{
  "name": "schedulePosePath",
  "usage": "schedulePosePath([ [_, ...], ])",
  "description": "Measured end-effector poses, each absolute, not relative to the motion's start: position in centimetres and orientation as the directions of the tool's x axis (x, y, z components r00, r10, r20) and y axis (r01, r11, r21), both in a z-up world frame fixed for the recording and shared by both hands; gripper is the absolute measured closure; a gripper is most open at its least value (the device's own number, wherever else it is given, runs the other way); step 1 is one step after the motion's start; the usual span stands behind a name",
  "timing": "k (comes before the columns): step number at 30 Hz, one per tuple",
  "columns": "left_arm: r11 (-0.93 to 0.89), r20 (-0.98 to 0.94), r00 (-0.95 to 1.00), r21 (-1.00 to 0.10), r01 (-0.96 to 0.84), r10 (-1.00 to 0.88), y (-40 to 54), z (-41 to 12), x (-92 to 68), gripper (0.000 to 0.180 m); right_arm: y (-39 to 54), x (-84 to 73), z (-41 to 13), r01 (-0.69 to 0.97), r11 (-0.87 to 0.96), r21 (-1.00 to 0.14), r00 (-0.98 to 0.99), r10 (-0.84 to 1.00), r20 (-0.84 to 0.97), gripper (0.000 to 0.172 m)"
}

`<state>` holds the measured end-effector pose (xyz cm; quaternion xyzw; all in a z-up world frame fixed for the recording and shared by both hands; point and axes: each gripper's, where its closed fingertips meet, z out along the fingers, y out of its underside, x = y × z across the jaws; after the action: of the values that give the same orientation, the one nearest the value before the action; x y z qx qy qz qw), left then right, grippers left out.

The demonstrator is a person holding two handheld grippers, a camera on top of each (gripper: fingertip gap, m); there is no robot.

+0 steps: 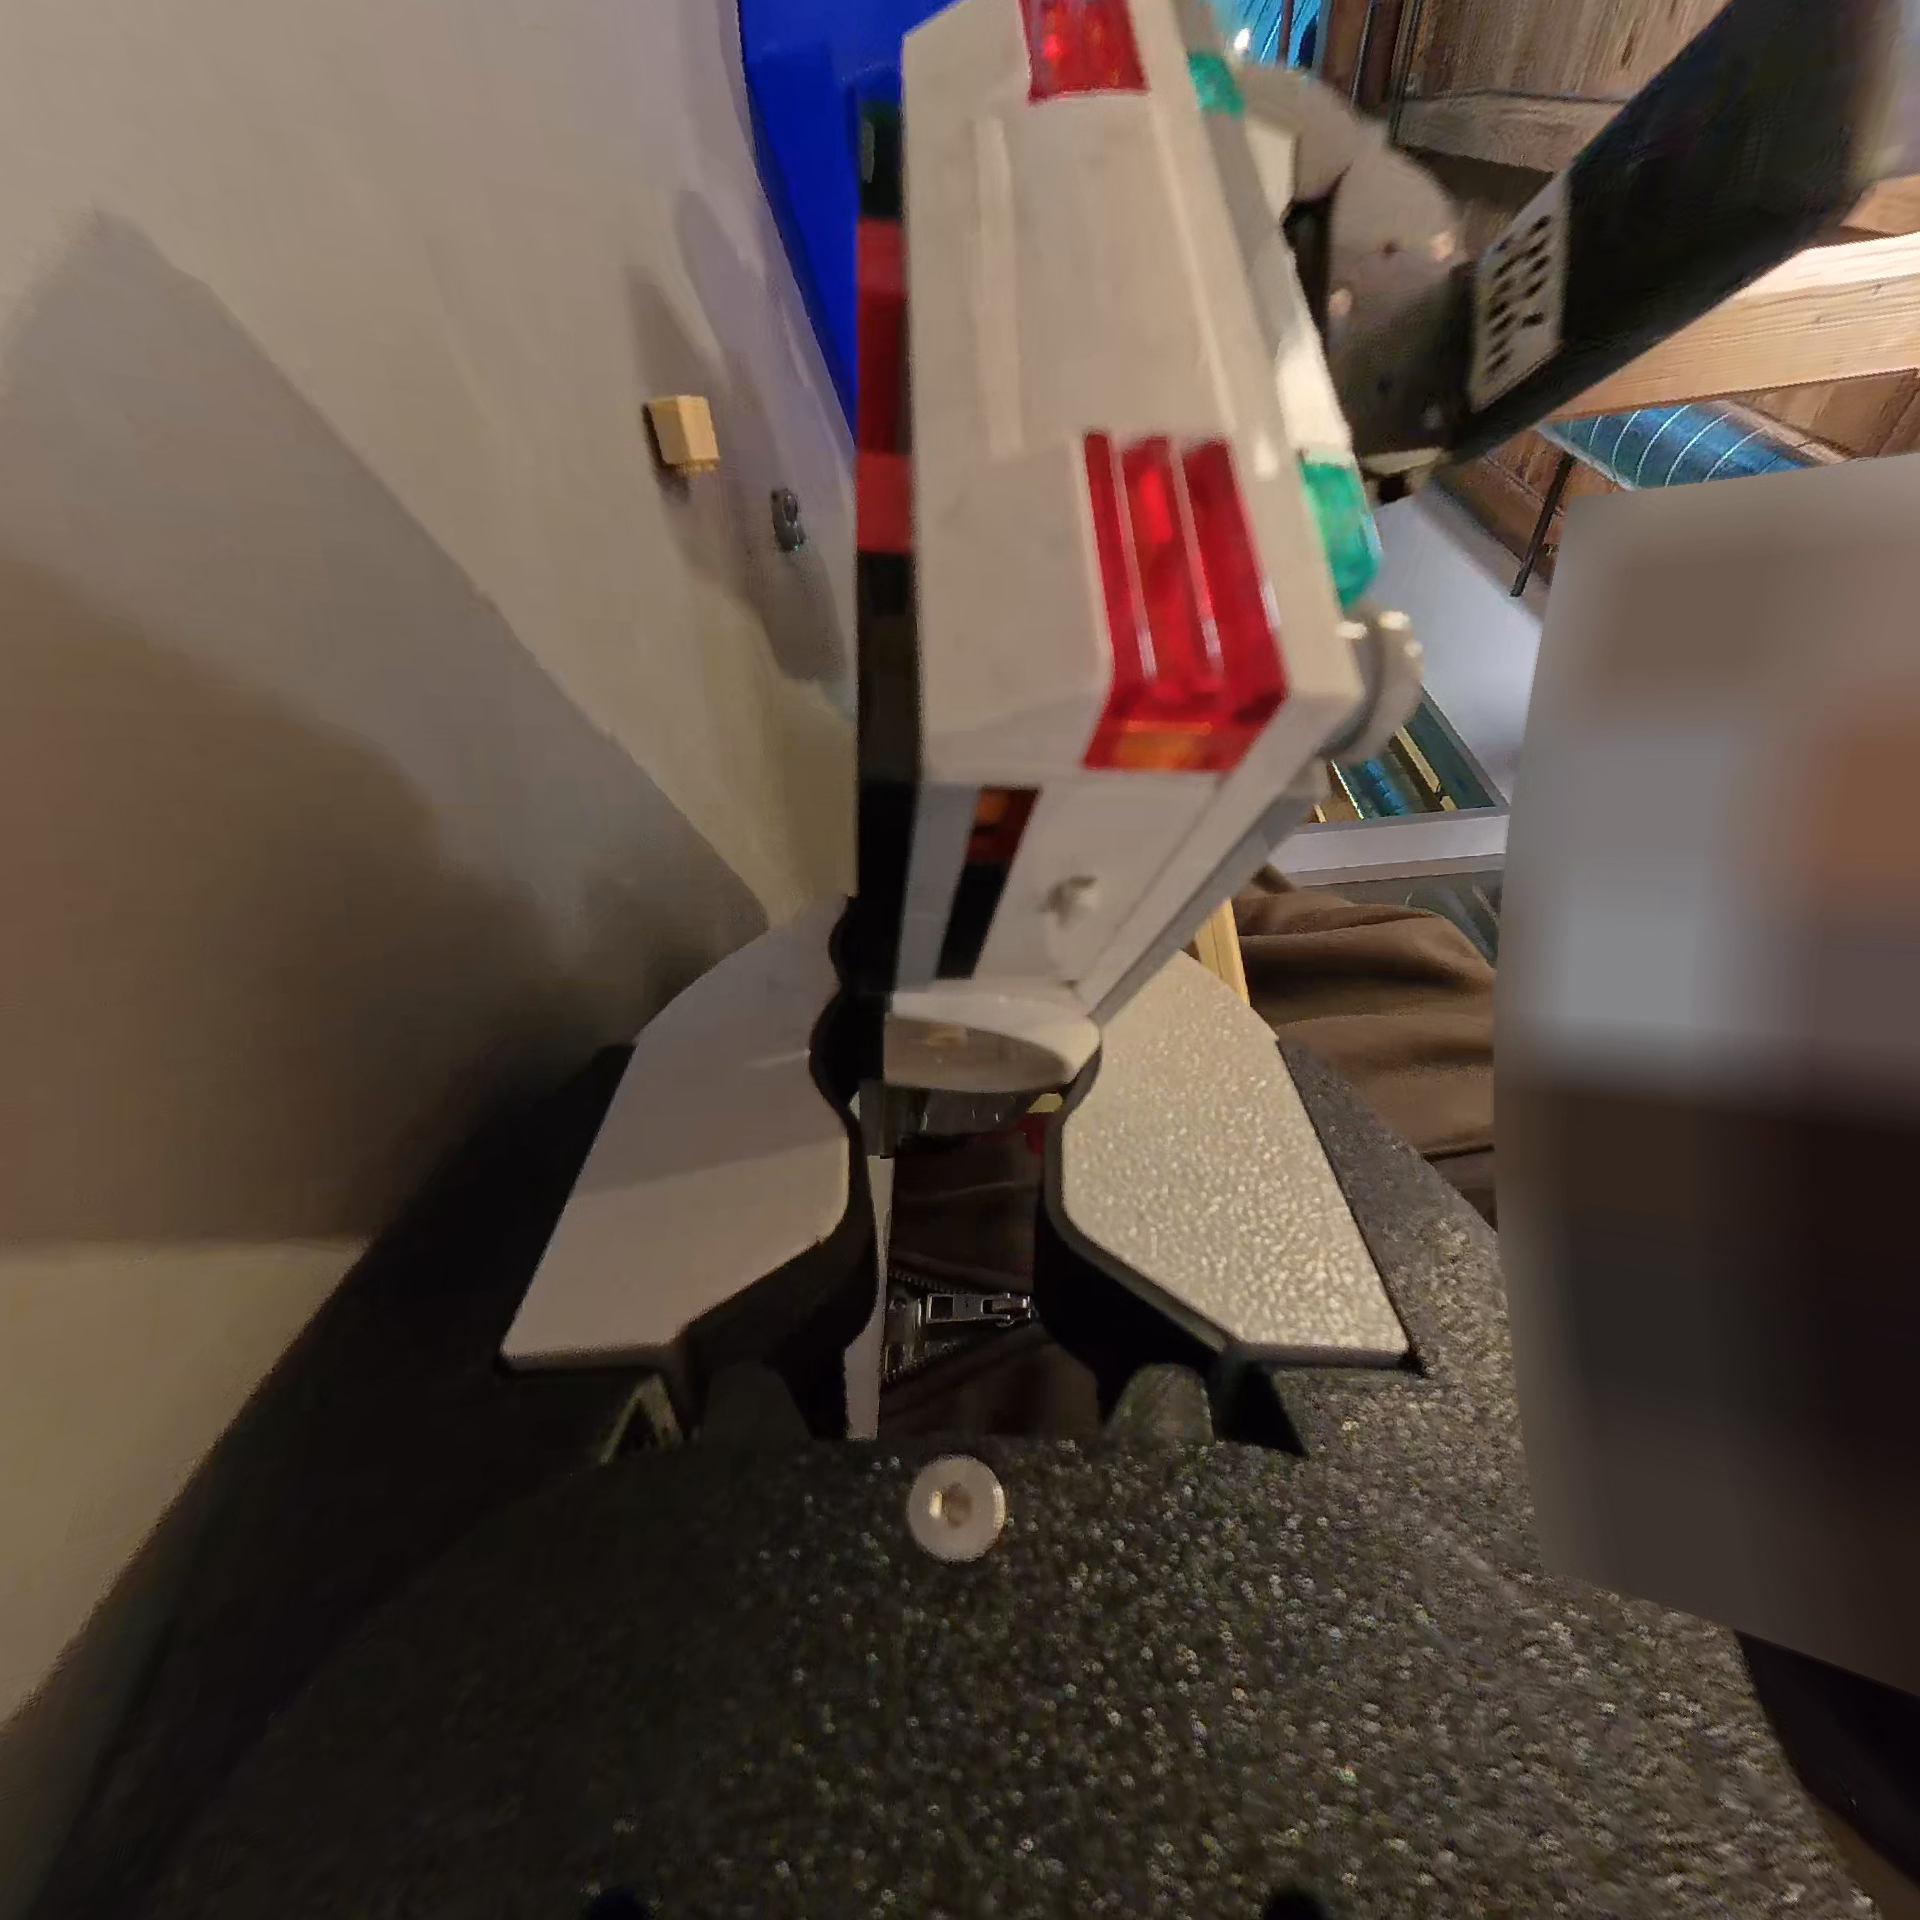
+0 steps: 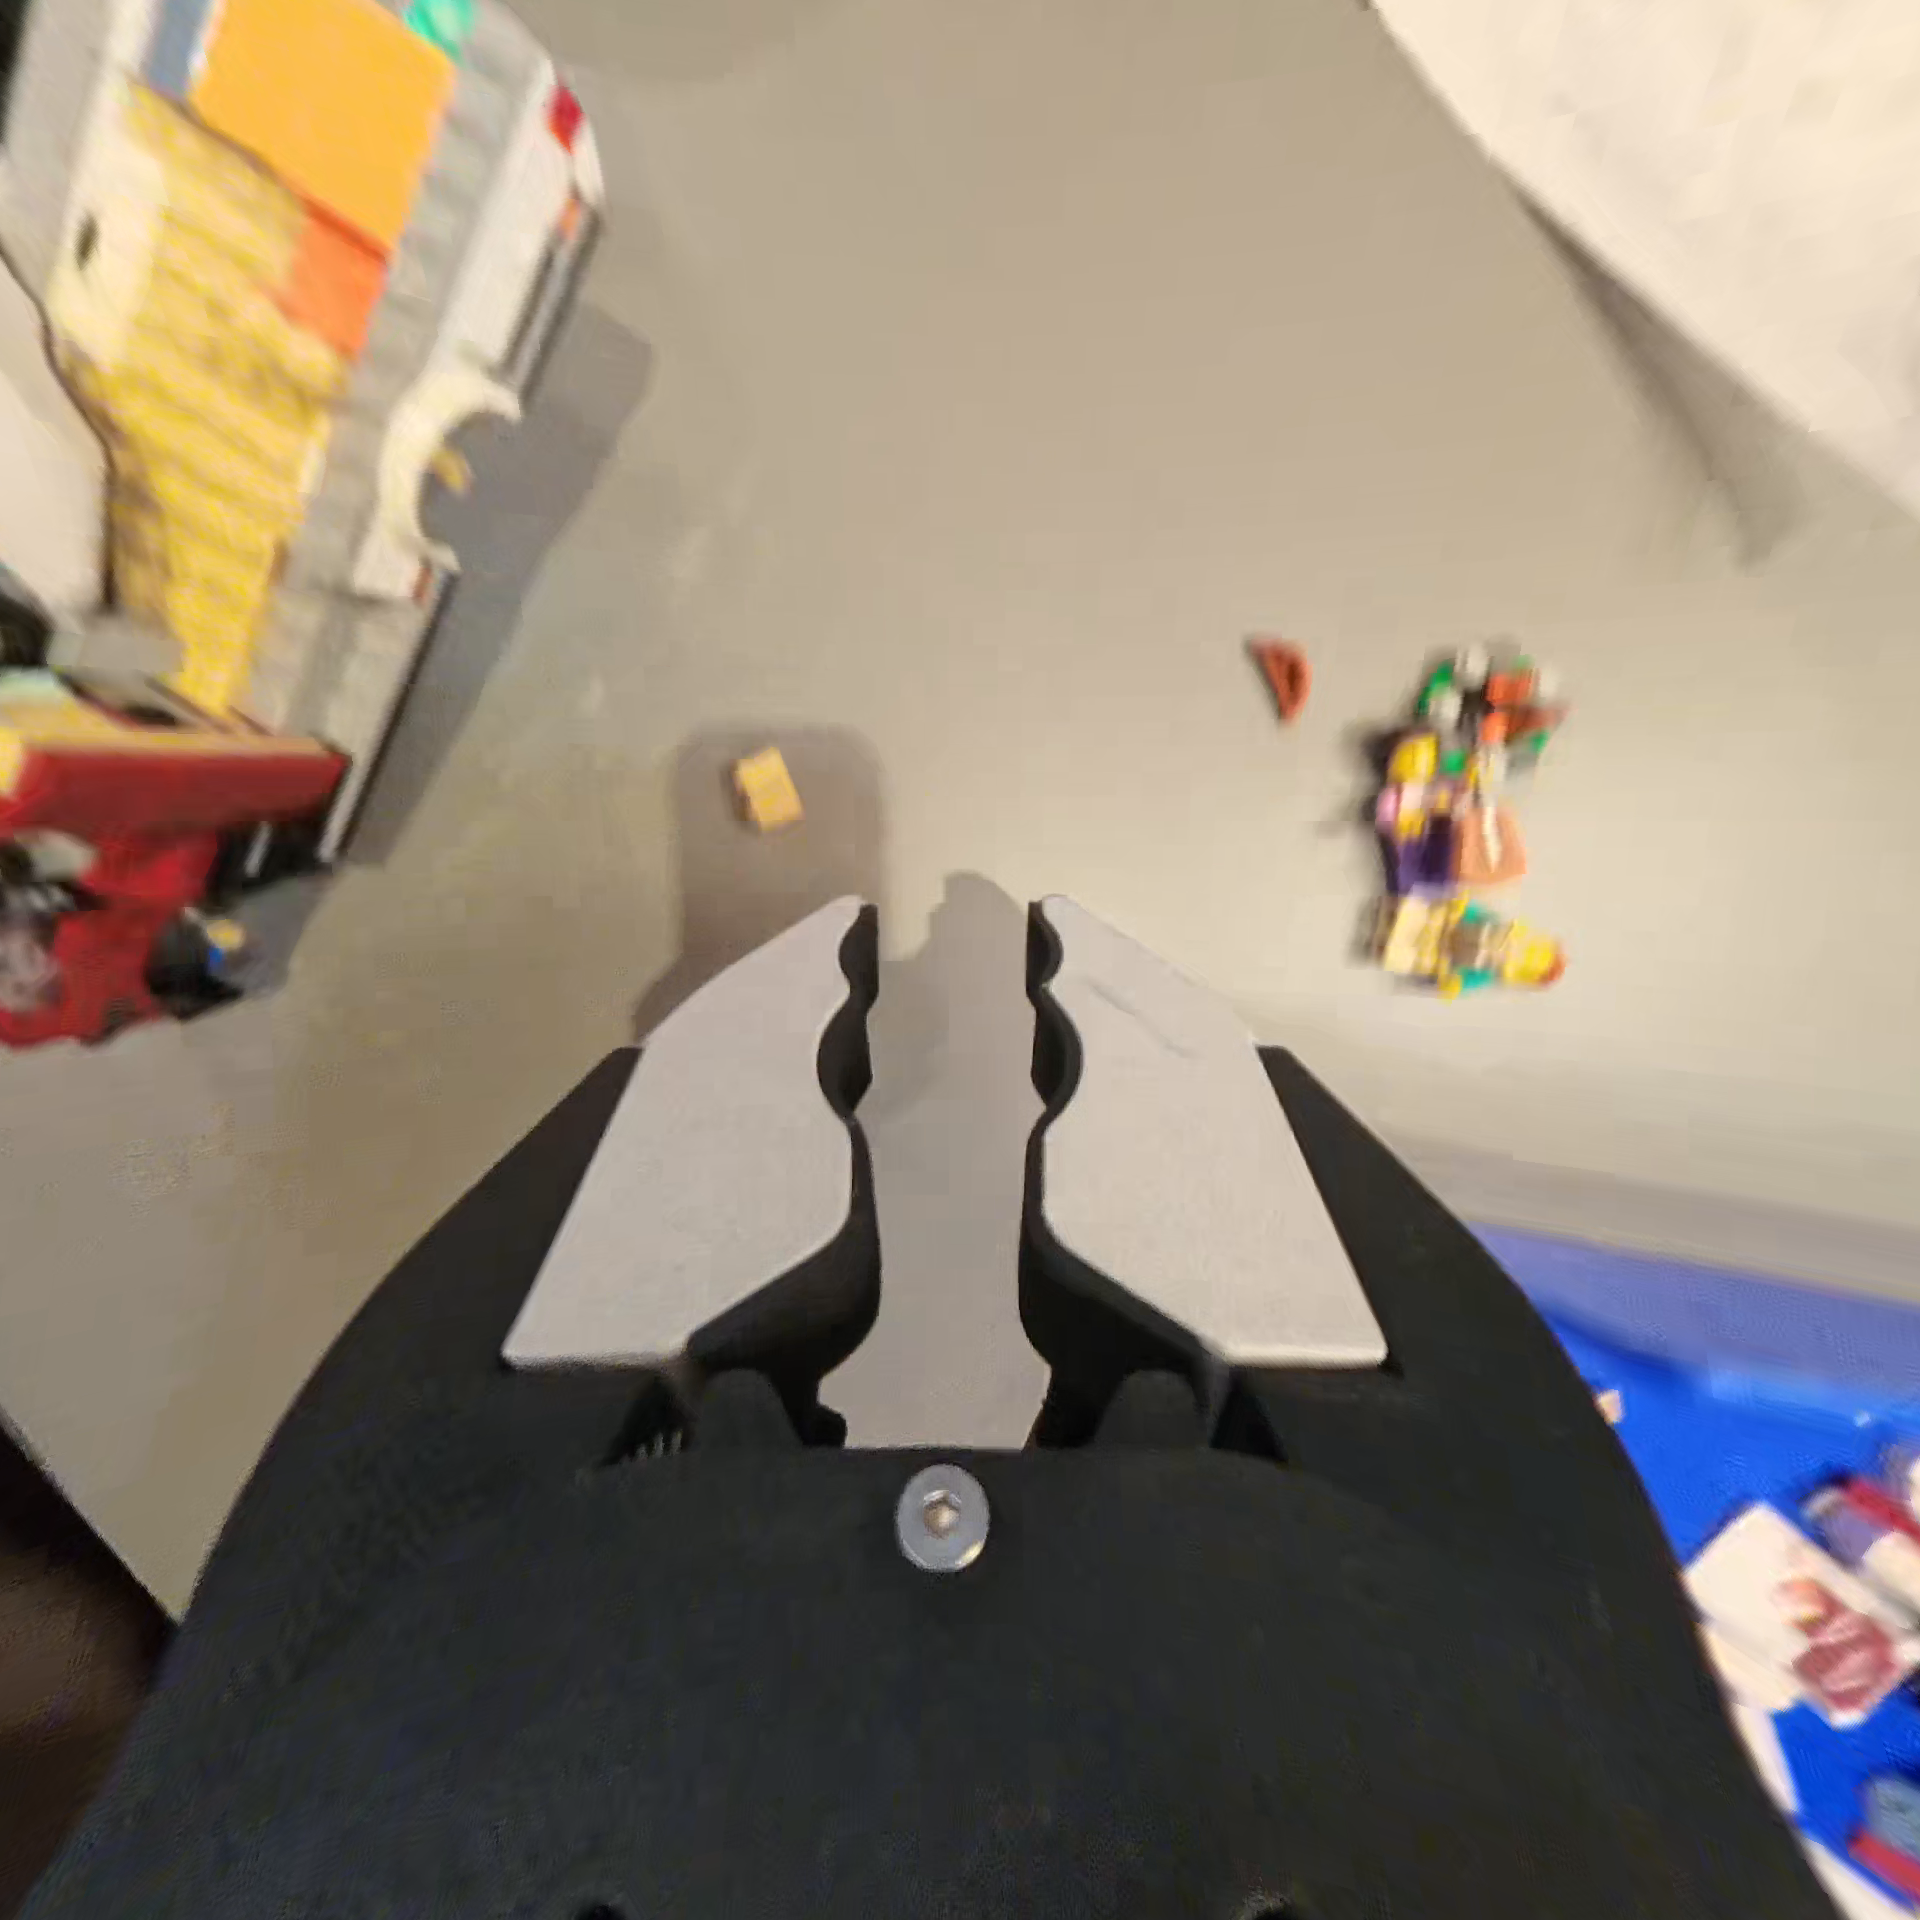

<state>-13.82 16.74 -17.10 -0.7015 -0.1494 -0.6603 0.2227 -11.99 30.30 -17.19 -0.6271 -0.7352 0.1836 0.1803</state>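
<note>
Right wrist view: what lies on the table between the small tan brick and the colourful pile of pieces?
Only one small reddish-brown piece, close to the pile; otherwise bare grey table from the tan brick.

Left claw clamping grey brick model, tan brick beyond

Warm dim light, soft shadows, motion blur.

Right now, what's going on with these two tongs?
The left tongs are clamped on a grey brick-built model with clear red and green pieces, held up off the pale table. The right tongs are open, holding nothing, above the table; nearest is a small tan brick, with a pile of mixed coloured pieces off to the right.
</note>
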Motion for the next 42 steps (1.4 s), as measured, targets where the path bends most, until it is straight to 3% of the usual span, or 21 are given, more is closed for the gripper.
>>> schedulePosePath([
  [7, -0.873, 0.995, 0.069, -0.098, 0.478, -0.073, 16.4, -17.1, -12.6, 0.148, 28.8, -7.3, -19.1, 0.790, 0.091, -0.606, -0.146, 0.988, -0.042, 0.145],
  [17, -0.887, 0.993, 0.093, -0.110, 0.449, -0.076, 16.0, -17.3, -12.0, 0.148, 28.3, -6.8, -22.1, 0.839, 0.218, -0.499, -0.260, 0.965, -0.017, 0.142],
  [33, -0.896, 0.994, 0.087, -0.103, 0.432, -0.072, 15.7, -17.3, -11.4, 0.148, 27.4, -7.1, -22.1, 0.829, 0.303, -0.470, -0.345, 0.938, -0.004, 0.156],
  [37, -0.897, 0.995, 0.077, -0.094, 0.433, -0.067, 15.7, -17.3, -11.3, 0.148, 26.3, -7.8, -21.0, 0.804, 0.291, -0.519, -0.350, 0.937, -0.017, 0.156],
  [42, -0.895, 0.997, 0.048, -0.070, 0.440, -0.054, 15.7, -17.1, -11.3, 0.148, 22.3, -10.8, -16.0, 0.678, 0.287, -0.676, -0.415, 0.909, -0.030, 0.156],
])
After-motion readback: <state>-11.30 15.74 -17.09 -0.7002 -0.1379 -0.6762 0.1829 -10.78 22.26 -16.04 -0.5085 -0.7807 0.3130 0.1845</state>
